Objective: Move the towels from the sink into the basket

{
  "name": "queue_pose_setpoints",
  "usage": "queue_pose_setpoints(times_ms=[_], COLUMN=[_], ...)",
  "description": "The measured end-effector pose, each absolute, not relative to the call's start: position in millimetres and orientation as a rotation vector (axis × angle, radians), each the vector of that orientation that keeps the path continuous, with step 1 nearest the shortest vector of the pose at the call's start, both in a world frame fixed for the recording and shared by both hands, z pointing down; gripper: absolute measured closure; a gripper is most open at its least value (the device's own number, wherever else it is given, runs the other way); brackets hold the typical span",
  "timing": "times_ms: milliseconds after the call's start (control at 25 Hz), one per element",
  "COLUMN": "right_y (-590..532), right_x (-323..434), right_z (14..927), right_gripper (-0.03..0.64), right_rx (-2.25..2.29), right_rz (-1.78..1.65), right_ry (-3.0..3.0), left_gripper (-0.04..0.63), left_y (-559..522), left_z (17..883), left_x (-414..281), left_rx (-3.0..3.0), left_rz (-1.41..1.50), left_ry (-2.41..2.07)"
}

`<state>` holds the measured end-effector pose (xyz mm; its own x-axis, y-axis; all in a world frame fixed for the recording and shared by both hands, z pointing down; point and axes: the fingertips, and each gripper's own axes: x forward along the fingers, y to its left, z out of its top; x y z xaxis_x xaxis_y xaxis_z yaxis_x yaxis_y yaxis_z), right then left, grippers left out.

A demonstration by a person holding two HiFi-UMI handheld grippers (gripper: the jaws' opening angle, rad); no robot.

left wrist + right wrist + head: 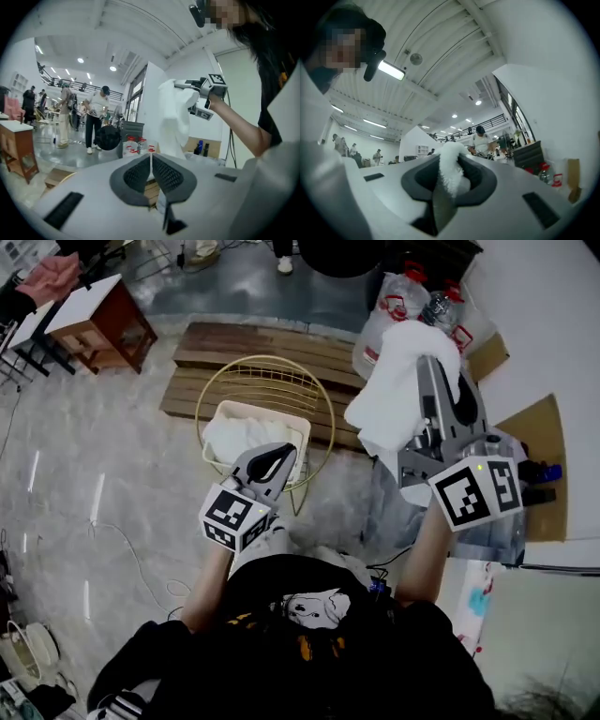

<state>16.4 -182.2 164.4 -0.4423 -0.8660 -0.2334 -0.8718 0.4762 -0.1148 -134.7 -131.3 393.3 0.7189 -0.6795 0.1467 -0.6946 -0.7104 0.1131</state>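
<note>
**Towel up in right fingers, beside the basket**

Right gripper — fingers narrow, clamped on a white towel. Its own view shows a fluffy fold of the cloth pinched between the two pads and standing up above them. In the head view the towel bunches over the fingertips and spills down the gripper's left side, resting on no surface. The left gripper view agrees: the cloth hangs free in a long drape under the right gripper, which is held up in the air on an outstretched arm.

Left gripper — fingers together, the pads meeting along a thin seam with nothing between them. In the head view it sits over the near edge of the basket and points away from the person.

Basket — round, gold wire, on the floor just in front of a wooden pallet. Inside it is a cream tub holding a pile of white cloth. The held towel is to the right of the basket, apart from its rim, and is seen against the pallet's right end.

Sink: I cannot make it out. The area below the right gripper is hidden by the arm and by grey clutter.

Surroundings: clear bottles with red caps stand behind the towel, near the wall. In the left gripper view, people stand far back in the hall.
</note>
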Motion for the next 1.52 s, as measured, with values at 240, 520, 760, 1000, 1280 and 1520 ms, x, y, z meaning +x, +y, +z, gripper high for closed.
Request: queue_pose_setpoints(times_ms=[240,520,760,1000,1280,1520], right_y=[-230.7,-275.9,-278.5,-256.5,-245.9,-240.1], right_x=[-86.8,-182.0,-230.7,-234.3,-225.9,-206.8], right_z=[201.7,342.5,525.4,693.4,719.9,631.5], right_gripper=[0.552,0.552,0.551,0.532,0.382,0.416], right_rx=[-1.324,-1.32,-1.464,-1.555,-1.554,-1.489], right_rz=[-0.145,-0.448,-0.592,-0.876,-0.943,-0.791], right_ry=[2.563,2.785,3.194,3.502,3.574,3.335], left_gripper=[0.577,0.577,0.577,0.577,0.577,0.577], left_y=[-129.6,-119.9,-116.9,-122.8,-115.9,-122.4], left_z=[406.9,421.6,438.4,442.4,451.0,452.6], left_x=[-238.3,-316.9,-341.5,-345.7,-350.1,-322.8], left_rx=[2.603,2.452,2.399,2.384,2.361,2.421], left_rz=[0.124,0.113,0.131,0.154,0.169,0.178], left_ry=[-1.363,-1.528,-1.556,-1.546,-1.545,-1.463])
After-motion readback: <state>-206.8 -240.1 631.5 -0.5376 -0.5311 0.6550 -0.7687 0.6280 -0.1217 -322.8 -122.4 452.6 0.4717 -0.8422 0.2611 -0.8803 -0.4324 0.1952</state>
